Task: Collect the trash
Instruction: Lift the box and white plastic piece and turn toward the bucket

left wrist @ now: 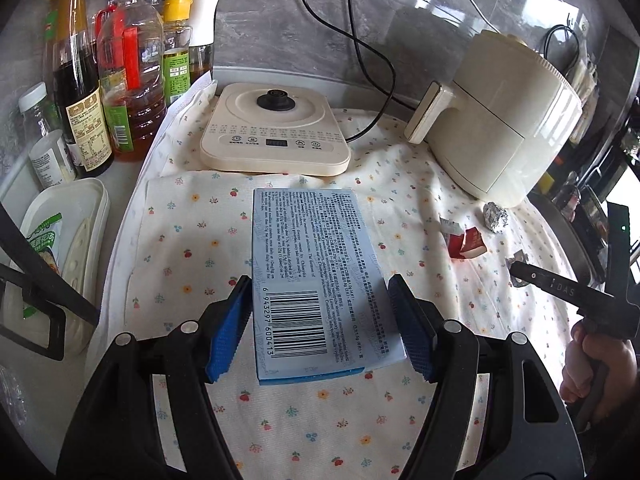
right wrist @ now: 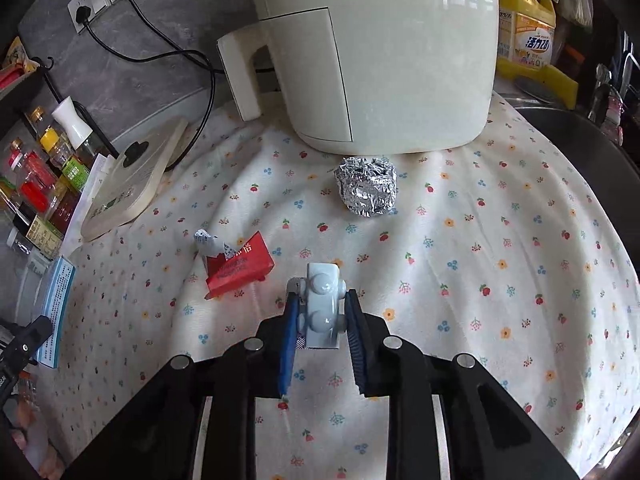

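A flat light-blue medicine box (left wrist: 316,280) with a barcode lies on the floral cloth between the blue pads of my left gripper (left wrist: 320,312); the pads stand at its two long edges, and I cannot tell if they press it. My right gripper (right wrist: 320,316) is shut on a small pale-blue blister pack (right wrist: 323,308), held just above the cloth. A torn red carton (right wrist: 238,266) lies left of it and a crumpled foil ball (right wrist: 368,188) farther ahead. Both also show in the left wrist view, the carton (left wrist: 466,242) and the foil (left wrist: 495,216). The blue box shows at the right view's left edge (right wrist: 58,304).
A cream air fryer (right wrist: 376,52) stands behind the foil. A cream kettle base (left wrist: 276,132) sits behind the blue box. Several oil and sauce bottles (left wrist: 120,72) line the left. A white lidded tub (left wrist: 68,232) is at left. Cables run along the grey wall.
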Demonstrator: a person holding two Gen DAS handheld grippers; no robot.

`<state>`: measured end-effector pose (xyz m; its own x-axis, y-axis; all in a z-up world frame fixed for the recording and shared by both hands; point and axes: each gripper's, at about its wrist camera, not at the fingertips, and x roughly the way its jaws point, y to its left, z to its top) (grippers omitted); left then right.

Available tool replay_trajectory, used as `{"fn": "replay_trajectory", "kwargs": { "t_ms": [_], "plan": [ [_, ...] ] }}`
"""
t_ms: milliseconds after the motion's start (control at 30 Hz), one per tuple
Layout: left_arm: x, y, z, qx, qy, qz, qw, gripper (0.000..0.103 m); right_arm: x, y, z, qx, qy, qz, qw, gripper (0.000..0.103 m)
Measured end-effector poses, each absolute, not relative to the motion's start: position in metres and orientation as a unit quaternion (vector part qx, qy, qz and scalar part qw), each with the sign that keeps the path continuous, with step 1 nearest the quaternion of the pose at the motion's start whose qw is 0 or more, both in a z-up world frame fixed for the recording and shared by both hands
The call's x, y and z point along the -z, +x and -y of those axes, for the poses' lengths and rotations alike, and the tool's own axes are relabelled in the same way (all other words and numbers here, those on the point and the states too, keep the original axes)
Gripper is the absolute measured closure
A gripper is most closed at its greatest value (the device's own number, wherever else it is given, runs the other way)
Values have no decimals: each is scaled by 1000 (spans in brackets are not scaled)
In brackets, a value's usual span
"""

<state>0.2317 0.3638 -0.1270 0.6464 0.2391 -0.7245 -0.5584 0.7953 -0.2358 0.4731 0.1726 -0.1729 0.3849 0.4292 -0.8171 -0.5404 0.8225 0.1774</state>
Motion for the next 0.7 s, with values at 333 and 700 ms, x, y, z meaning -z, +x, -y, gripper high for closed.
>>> {"fn": "replay_trajectory", "kwargs": {
  "t_ms": [333, 700],
  "plan": [
    [114, 221, -298, -216, -219, -347, 886, 34, 148, 439, -105, -305, -56, -448, 839, 80],
    [112, 211, -213, -193, -209, -354, 891, 34, 136, 399, -18, -316, -51, -436, 841, 80]
  ]
}}
